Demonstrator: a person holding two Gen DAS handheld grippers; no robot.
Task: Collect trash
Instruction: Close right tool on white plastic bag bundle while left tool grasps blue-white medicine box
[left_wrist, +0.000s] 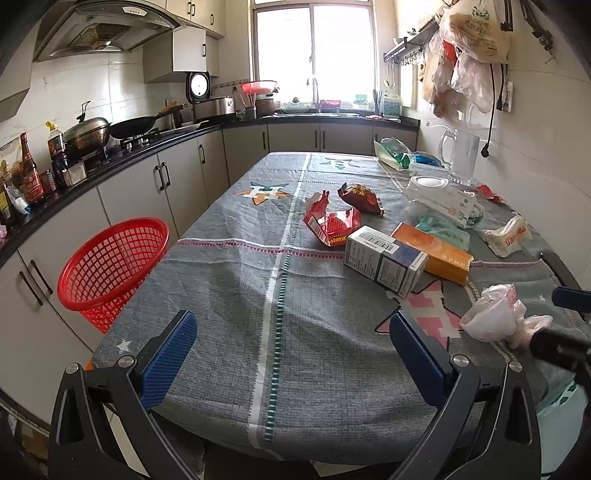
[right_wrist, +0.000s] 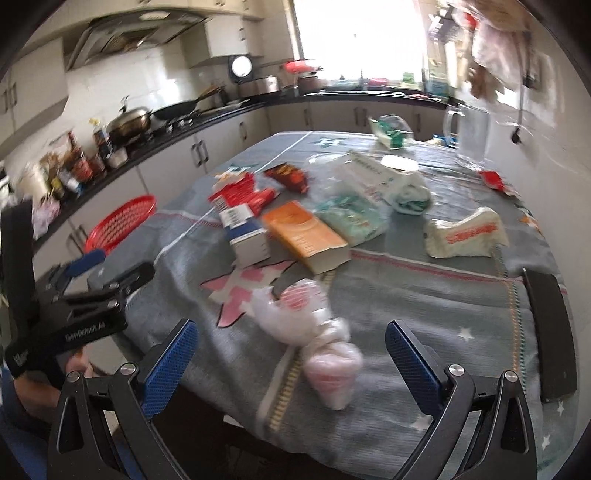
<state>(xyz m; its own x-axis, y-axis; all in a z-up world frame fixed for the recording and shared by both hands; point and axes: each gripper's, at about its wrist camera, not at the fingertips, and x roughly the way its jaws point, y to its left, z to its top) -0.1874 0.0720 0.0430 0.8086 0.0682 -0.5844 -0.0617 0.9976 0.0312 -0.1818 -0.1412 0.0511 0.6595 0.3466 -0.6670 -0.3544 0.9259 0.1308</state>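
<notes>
I judge the job barely begun: the red basket (left_wrist: 110, 269) at my nine o'clock, beside the table's left edge, looks empty through its mesh. My left gripper (left_wrist: 291, 354) and right gripper (right_wrist: 291, 362) both stand wide apart, holding nothing. The crumpled plastic bag (right_wrist: 314, 332) lies at twelve o'clock just ahead of the right one. Red wrappers (left_wrist: 332, 221), a white box (left_wrist: 384, 258) and an orange box (left_wrist: 432, 254) wait at one o'clock on the grey tablecloth (left_wrist: 240, 295). A kitchen counter (left_wrist: 110, 158) runs along the left wall under a bright window (left_wrist: 314, 48).
</notes>
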